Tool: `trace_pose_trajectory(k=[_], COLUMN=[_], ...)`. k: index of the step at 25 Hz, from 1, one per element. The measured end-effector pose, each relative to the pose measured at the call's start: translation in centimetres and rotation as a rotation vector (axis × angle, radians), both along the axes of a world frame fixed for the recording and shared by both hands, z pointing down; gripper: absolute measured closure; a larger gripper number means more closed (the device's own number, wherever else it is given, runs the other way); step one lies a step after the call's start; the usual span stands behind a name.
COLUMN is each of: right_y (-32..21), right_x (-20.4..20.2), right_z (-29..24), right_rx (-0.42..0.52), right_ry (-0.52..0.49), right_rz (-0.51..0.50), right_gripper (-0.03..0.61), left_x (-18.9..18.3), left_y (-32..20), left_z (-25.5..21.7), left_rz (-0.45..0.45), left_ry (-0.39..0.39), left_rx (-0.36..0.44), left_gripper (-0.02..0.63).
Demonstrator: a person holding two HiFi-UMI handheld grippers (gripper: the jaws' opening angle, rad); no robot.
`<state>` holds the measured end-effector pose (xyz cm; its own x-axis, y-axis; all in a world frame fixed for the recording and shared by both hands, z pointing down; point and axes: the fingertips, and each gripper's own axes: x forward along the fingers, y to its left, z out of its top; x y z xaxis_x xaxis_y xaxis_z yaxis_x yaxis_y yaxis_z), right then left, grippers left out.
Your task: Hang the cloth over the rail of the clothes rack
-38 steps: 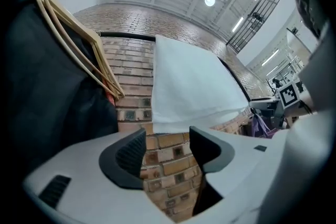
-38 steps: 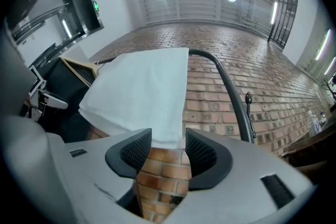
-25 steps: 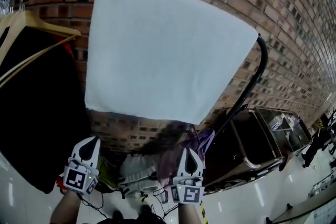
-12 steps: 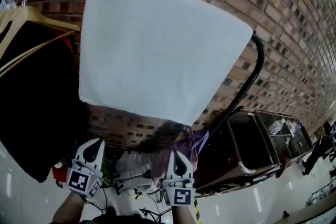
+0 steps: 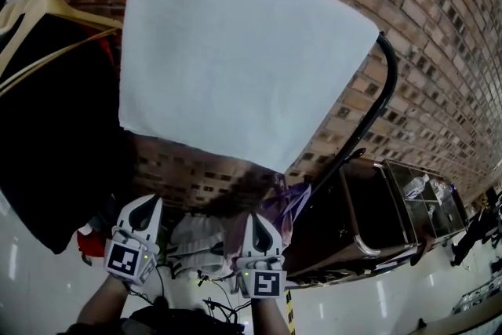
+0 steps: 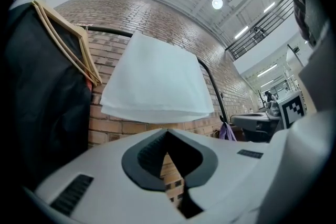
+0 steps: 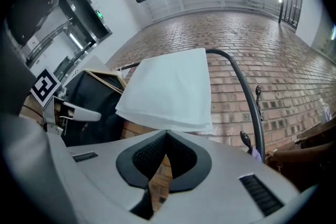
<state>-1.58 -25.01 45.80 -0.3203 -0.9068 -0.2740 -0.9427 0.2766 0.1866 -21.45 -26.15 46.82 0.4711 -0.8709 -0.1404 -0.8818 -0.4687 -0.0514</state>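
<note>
Below hung cloth [image 5: 235, 59] | L gripper [image 5: 144, 204], R gripper [image 5: 258, 220] side by side, tilted up | fingers [image 6: 147, 157] shut (empty)

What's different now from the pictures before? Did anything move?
The left gripper slid a little closer to the right gripper. Nothing was grabbed or let go. The cloth stayed draped over the rail, and both grippers stayed shut and empty below it.
</note>
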Motion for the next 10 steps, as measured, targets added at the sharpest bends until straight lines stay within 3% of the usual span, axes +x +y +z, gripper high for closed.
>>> trace_pose_trajectory(k=[4, 10], right_y=[-0.05, -0.26], right_x=[-0.68, -0.52], right_z=[0.62, 0.74], right_rx=[-0.013, -0.021], right_ry=[0.015, 0.032], right_rz=[-0.017, -0.009], right_gripper=[0.569, 0.569], left_x=[0.21, 0.14], left_y=[-0.06, -0.28], left_z=[0.94, 1.19], left_rz=[0.003, 0.007], left_ry=[-0.026, -0.007], left_rx=[-0.037, -0.048], left_gripper=[0.604, 0.604])
